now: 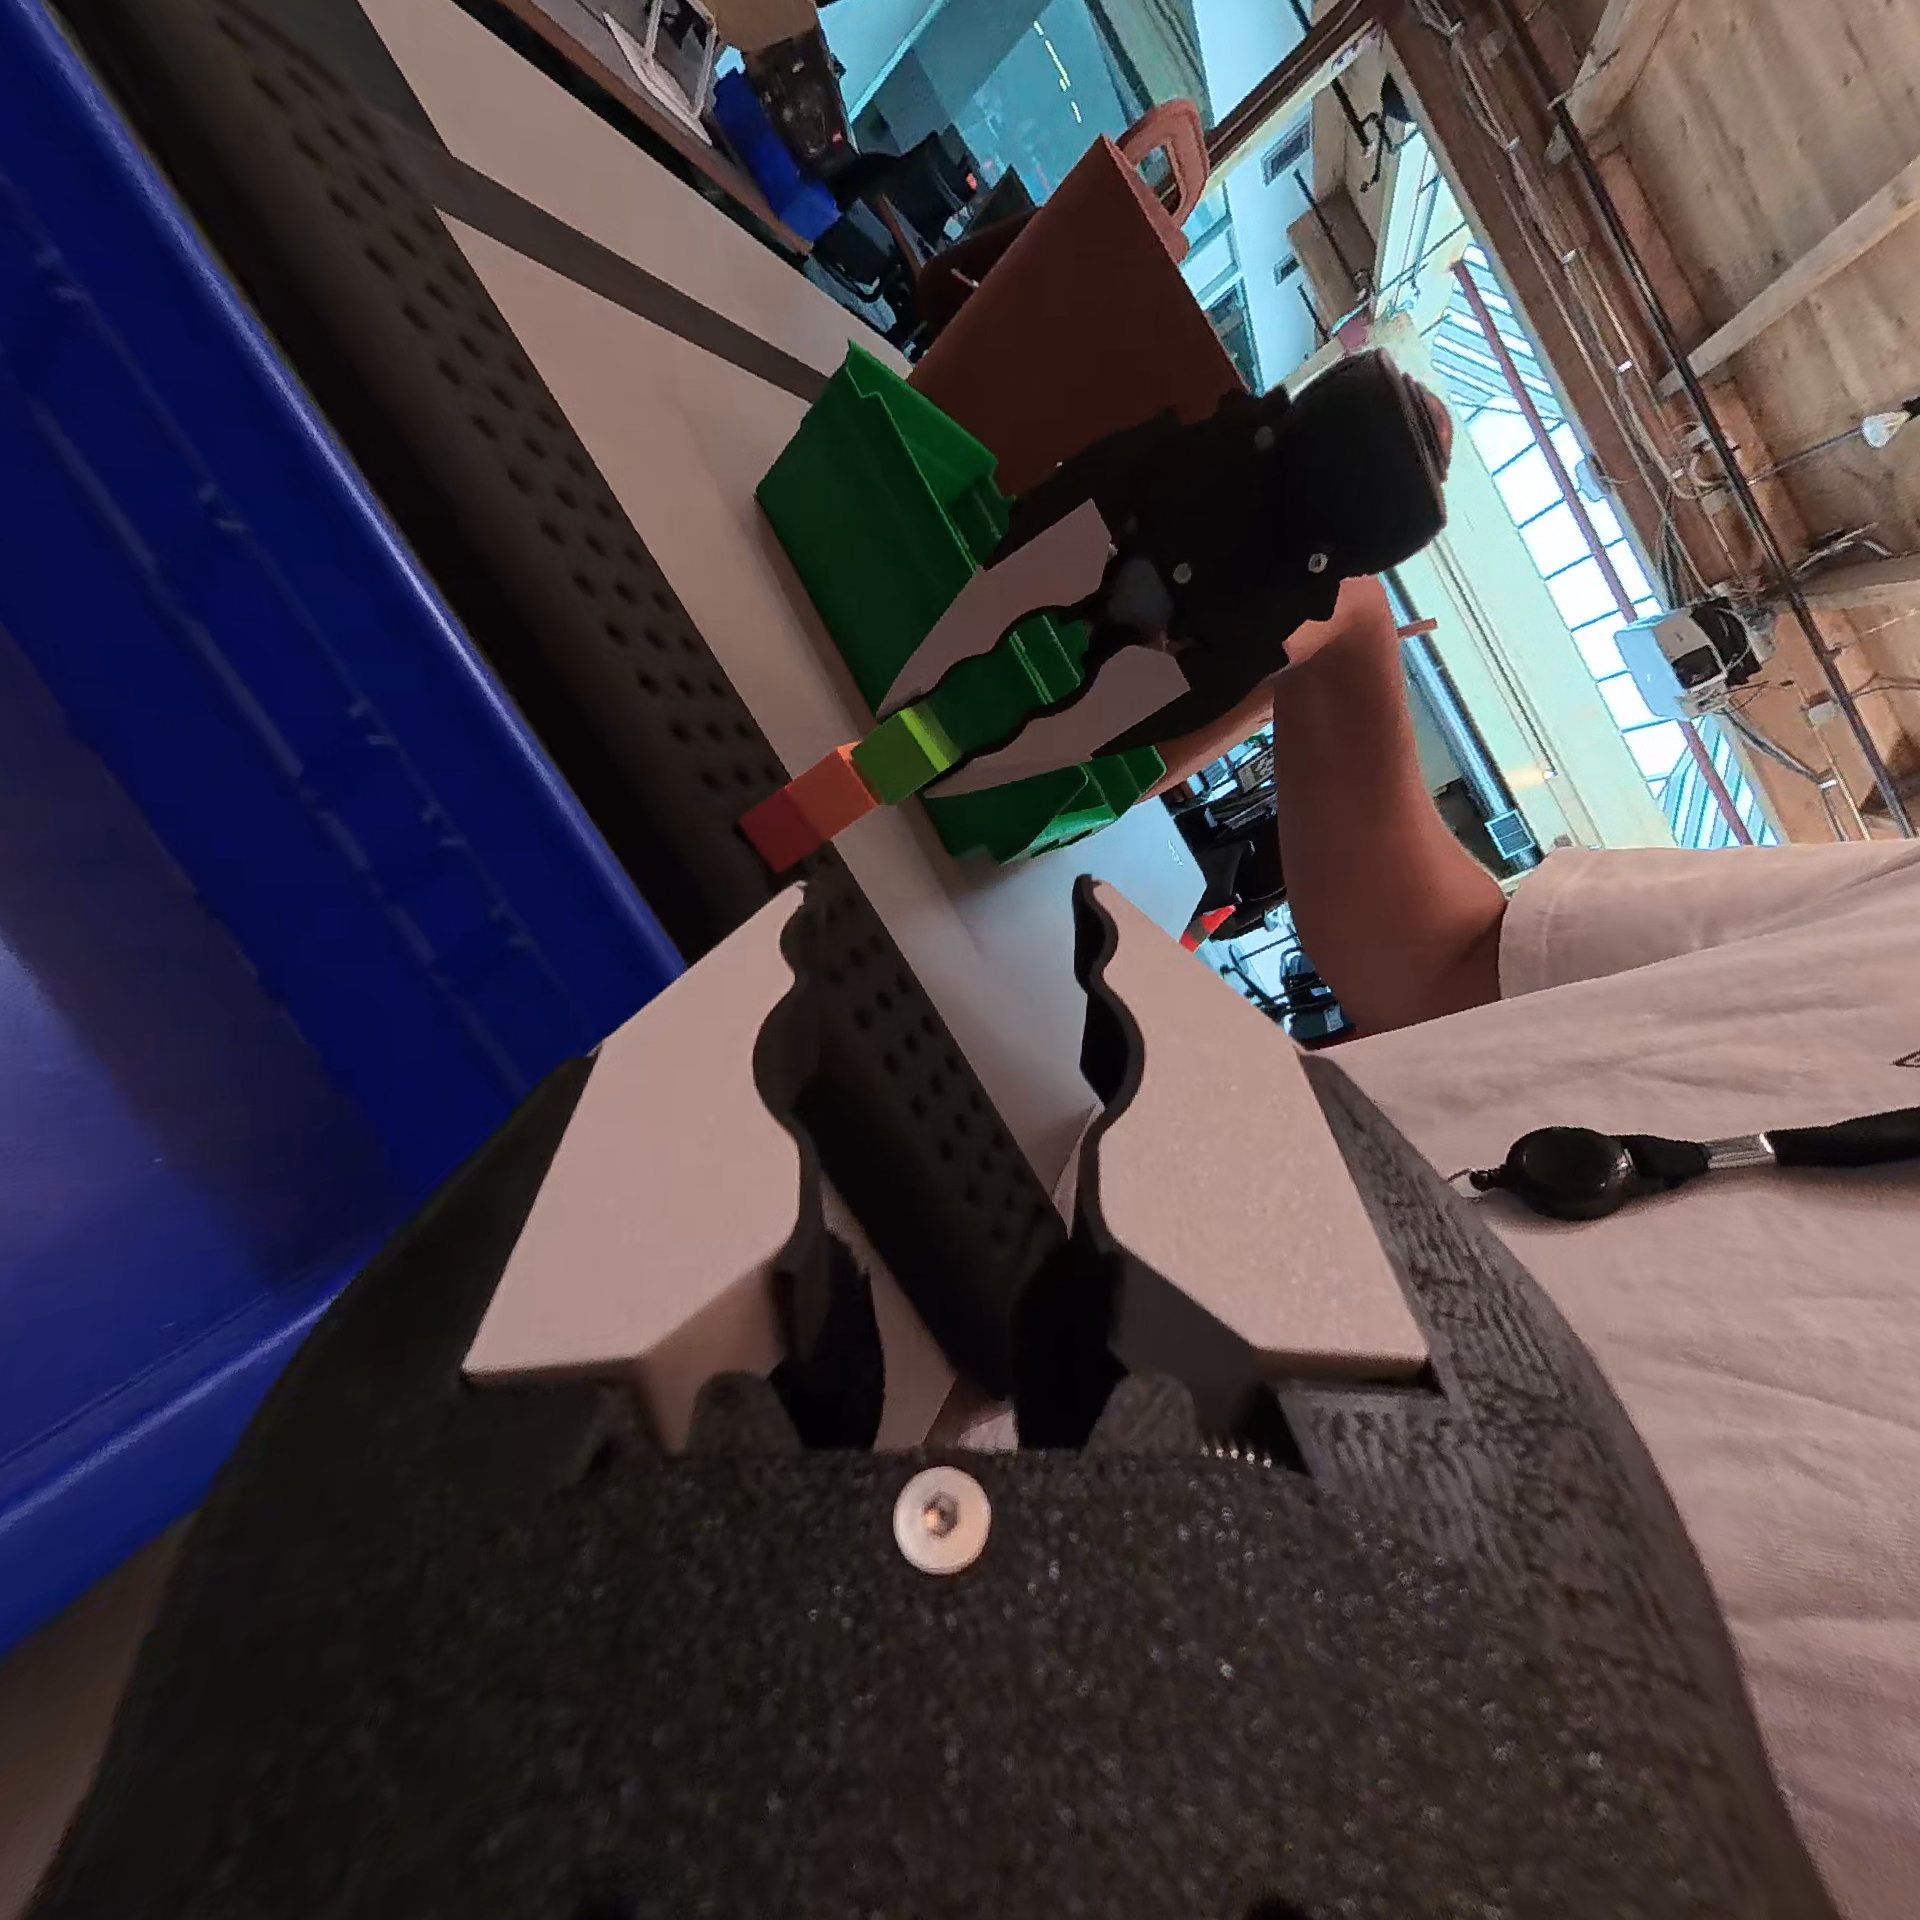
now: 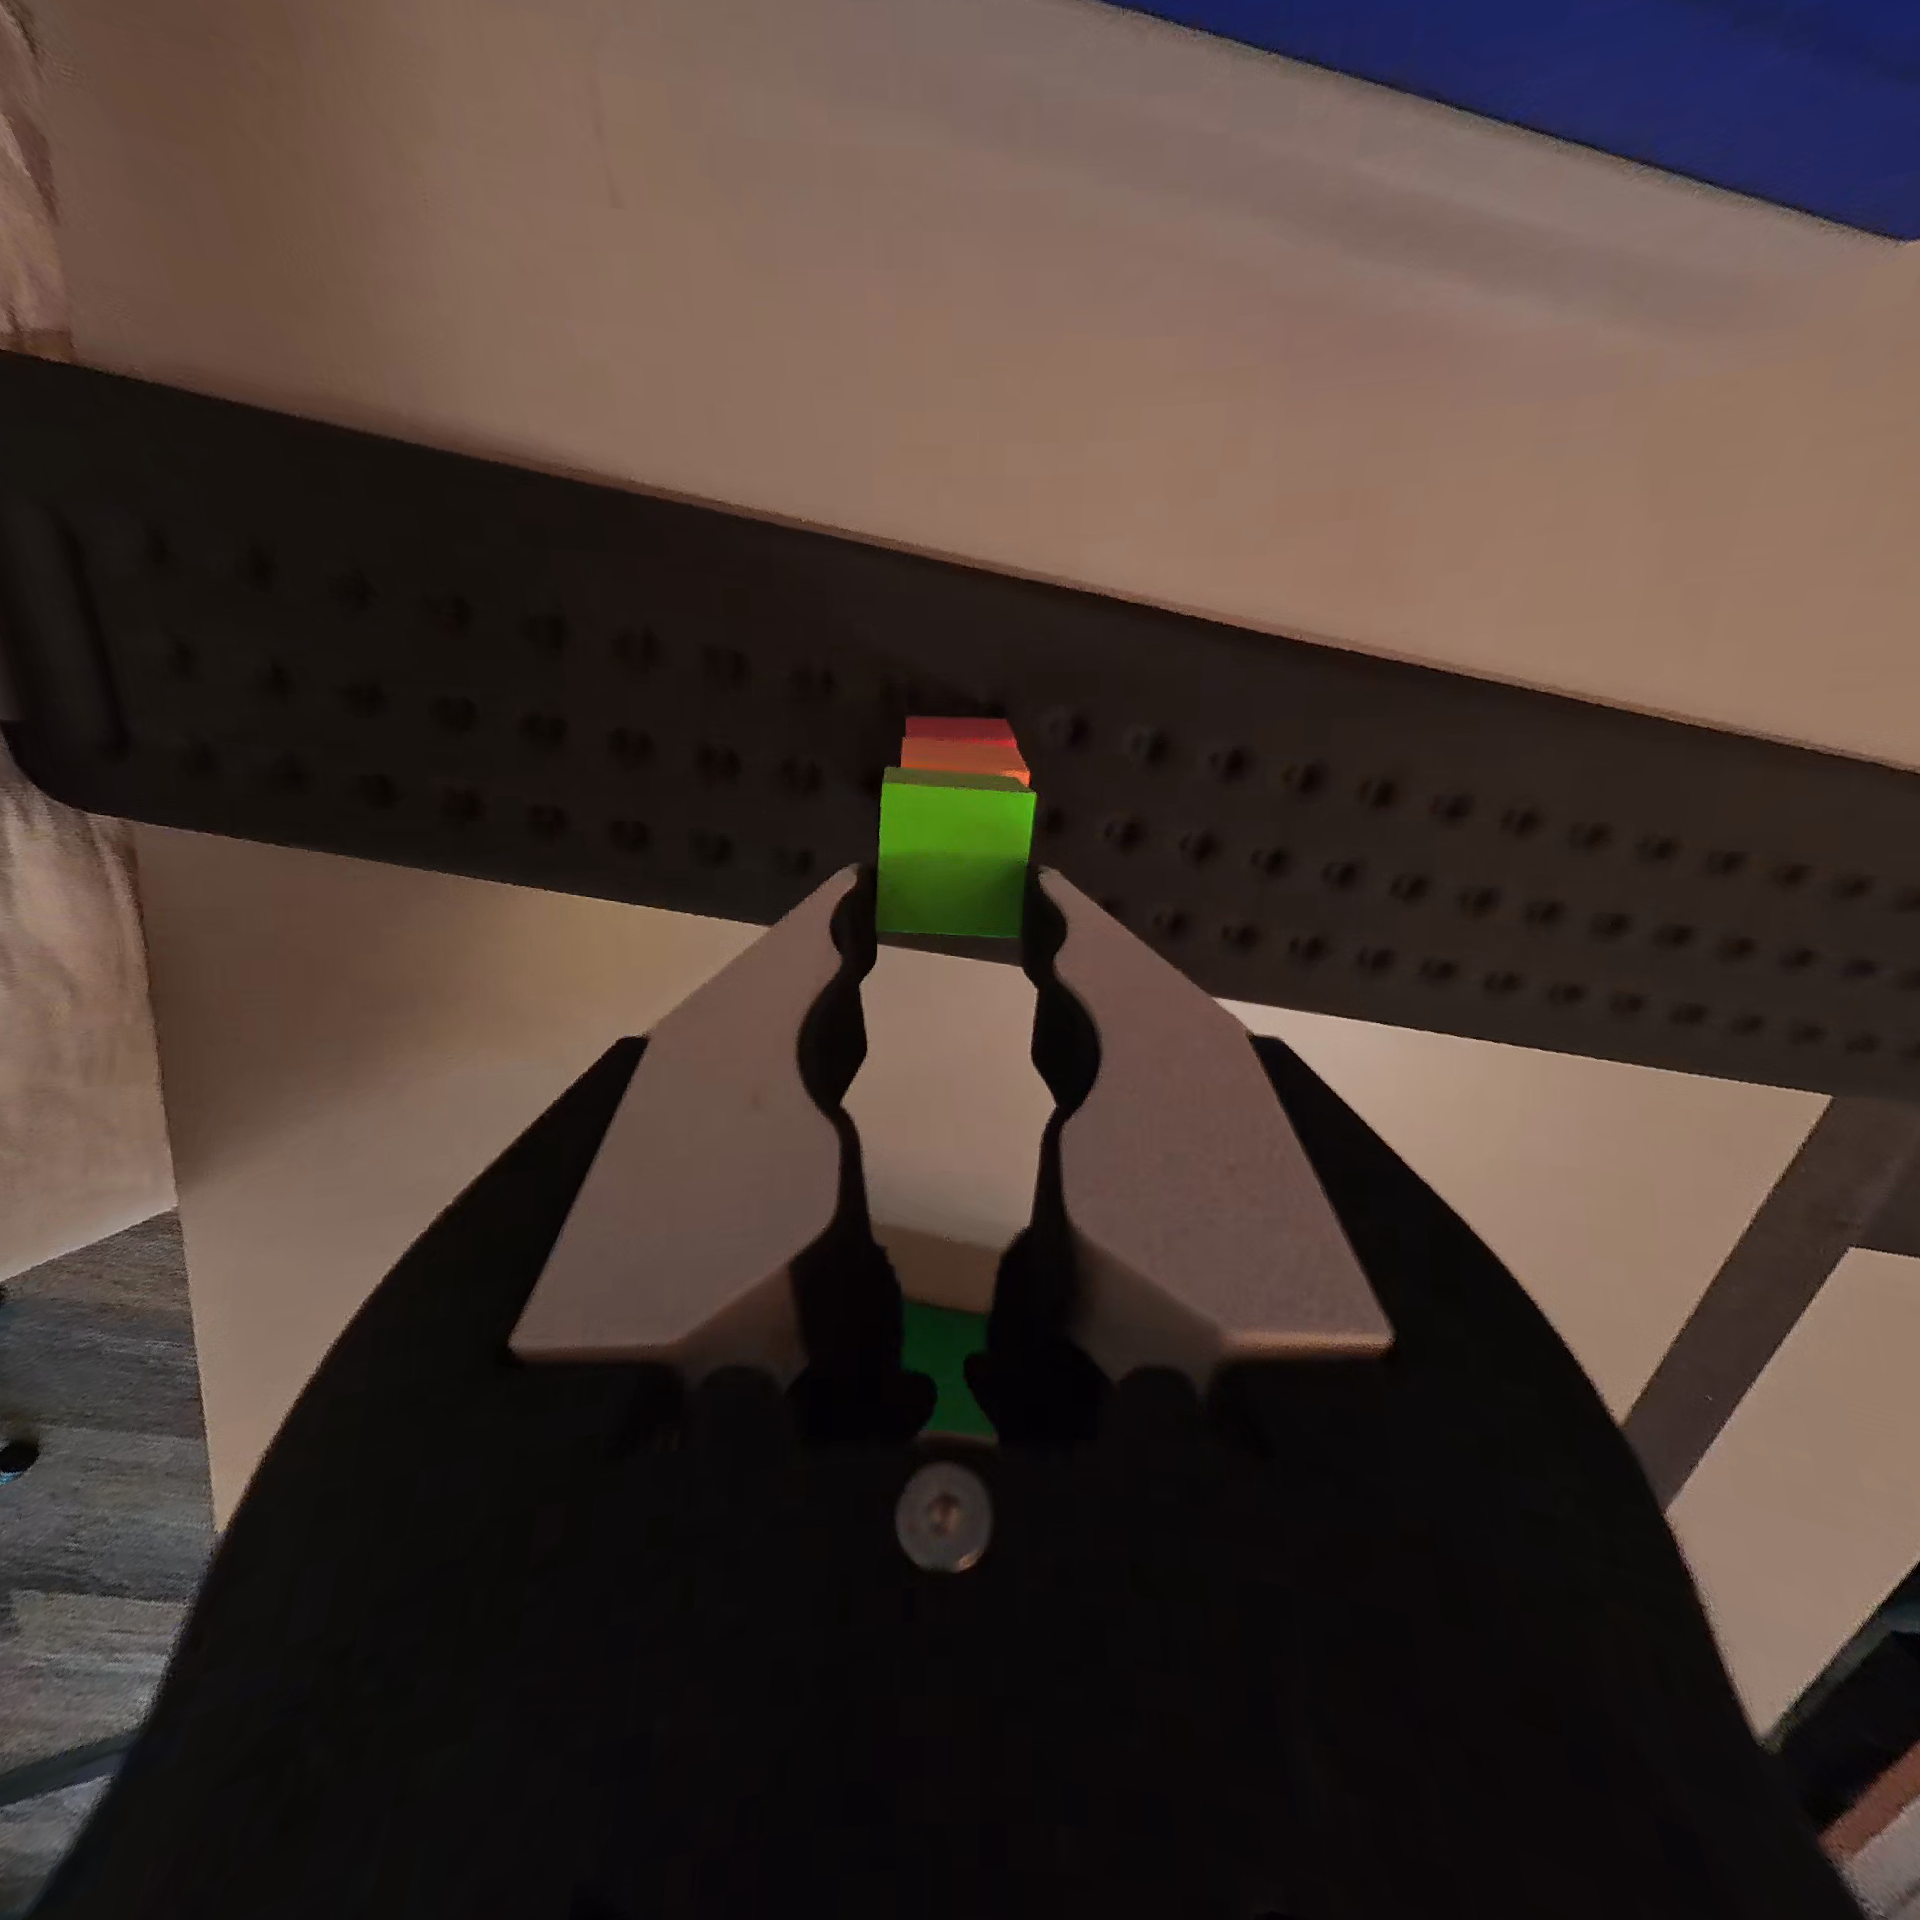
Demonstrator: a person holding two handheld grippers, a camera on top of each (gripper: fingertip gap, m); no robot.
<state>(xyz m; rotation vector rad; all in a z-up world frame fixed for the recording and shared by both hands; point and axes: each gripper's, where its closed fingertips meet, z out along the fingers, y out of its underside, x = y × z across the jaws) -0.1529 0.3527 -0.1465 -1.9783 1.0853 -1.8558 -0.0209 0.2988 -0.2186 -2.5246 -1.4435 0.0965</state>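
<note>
A stack of three small blocks stands on a black studded strip (image 1: 644, 582): a red block (image 1: 774, 826) at the bottom, an orange block (image 1: 831, 795) in the middle, a lime green block (image 1: 909, 753) on top. My right gripper (image 2: 951, 894) is shut on the lime green block (image 2: 956, 862), its fingertips (image 2: 1042, 896) against the block's two sides. The orange block (image 2: 966, 766) and red block (image 2: 956, 729) show just behind it on the strip (image 2: 416, 675). My right gripper also shows in the left wrist view (image 1: 916, 756). My left gripper (image 1: 940, 904) is open and empty, close to the stack, over the strip.
A blue bin (image 1: 260, 727) lies beyond the strip, also in the right wrist view (image 2: 1662, 94). A green tray (image 1: 873, 520) sits on the white table (image 1: 623, 312) under my right gripper, a brown paper bag (image 1: 1070, 312) behind it. A person's arm (image 1: 1361, 831) and white shirt (image 1: 1662, 1039) are close by.
</note>
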